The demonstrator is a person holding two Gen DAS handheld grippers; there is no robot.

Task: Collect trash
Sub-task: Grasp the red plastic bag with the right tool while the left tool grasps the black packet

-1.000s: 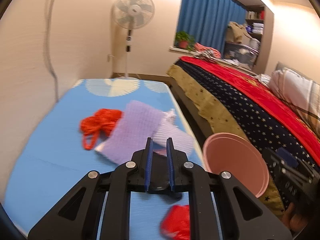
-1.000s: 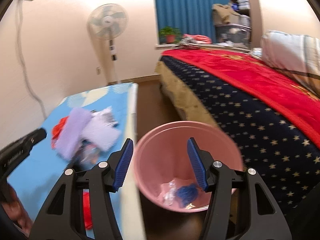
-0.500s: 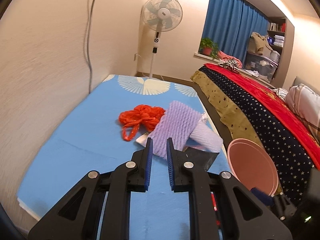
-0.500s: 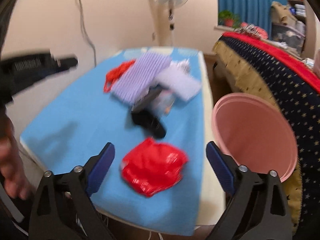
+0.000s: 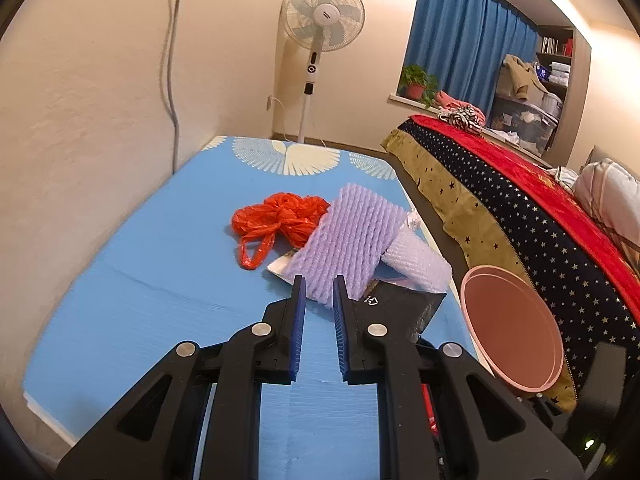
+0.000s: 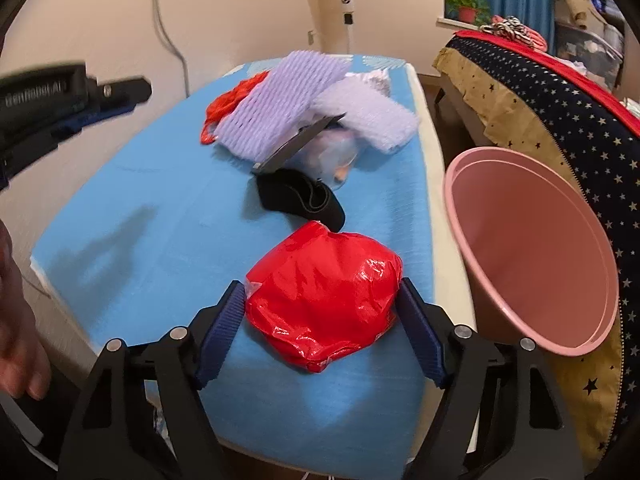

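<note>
A crumpled red plastic bag [image 6: 324, 304] lies near the front edge of the blue table [image 6: 140, 220]. My right gripper [image 6: 320, 286] straddles it, and its jaws are closing with a pad close on each side of the bag, which shows no squeeze. The pink bin [image 6: 520, 240] stands just right of the table. Further back lie a black pouch [image 6: 300, 196], a purple foam net [image 5: 352, 236], a paler foam piece [image 5: 416, 256] and an orange bag [image 5: 280, 216]. My left gripper [image 5: 318, 280] hovers short of the purple net, nearly shut with nothing in the narrow gap.
A bed with a starred red and navy cover [image 5: 520, 208] runs along the right, close behind the bin [image 5: 512, 328]. A standing fan [image 5: 320, 20] is beyond the table's far end. A wall borders the table's left side. A person's hand [image 6: 20, 320] shows at the left edge.
My right gripper swung left from over the pink bin to the table, opened wider and dropped around the red bag, then began narrowing. The left gripper shifted a little and stayed nearly shut.
</note>
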